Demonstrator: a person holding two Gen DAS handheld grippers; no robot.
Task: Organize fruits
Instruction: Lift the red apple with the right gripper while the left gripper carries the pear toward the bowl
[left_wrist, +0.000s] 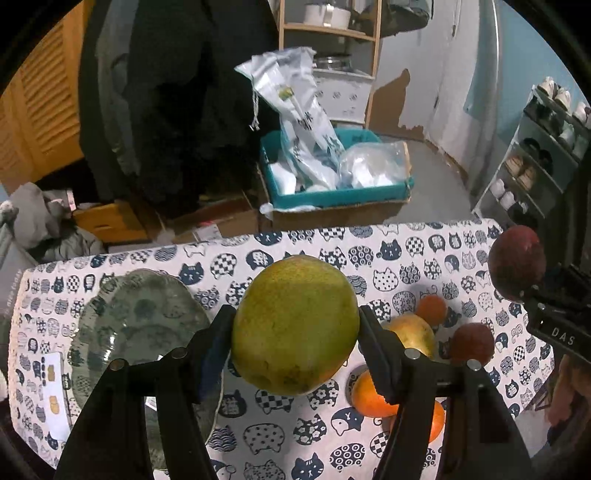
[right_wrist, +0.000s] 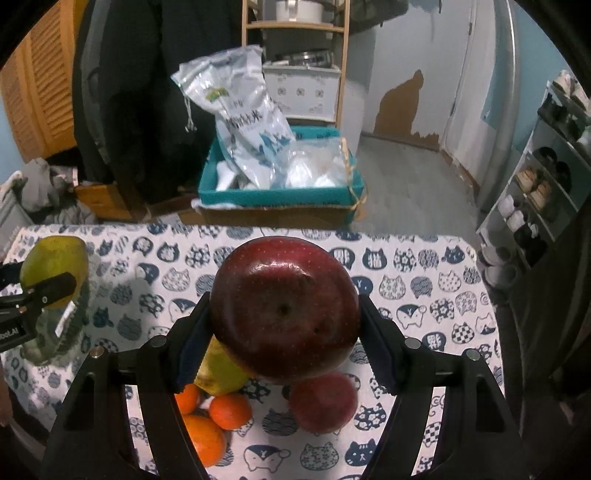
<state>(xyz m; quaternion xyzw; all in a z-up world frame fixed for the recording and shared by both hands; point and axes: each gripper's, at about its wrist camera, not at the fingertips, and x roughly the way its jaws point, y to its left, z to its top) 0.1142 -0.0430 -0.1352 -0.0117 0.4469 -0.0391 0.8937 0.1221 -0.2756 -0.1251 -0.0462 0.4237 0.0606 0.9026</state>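
Right now the green-yellow pear sits clenched between the fingers of my left gripper, lifted clear above the bench with its long axis running up and away from me. The glass plate lies just to its left and lower down, so my left hand is the nearer one to it, and I judge a short move leftward and down would set the pear there. My right gripper is grasping the dark red apple, also held up off the cat-print cloth, out to the right of the pear. Below and between my two hands the rest of the fruit lies loose on the cloth: another pear, three oranges close together and a smaller red apple just beside them. The plate lies near the left end of the bench, while the far half of the cloth is bare, so there is open room to swing either fruit across. Beyond the far edge stands a teal box of plastic bags on the floor, well apart.
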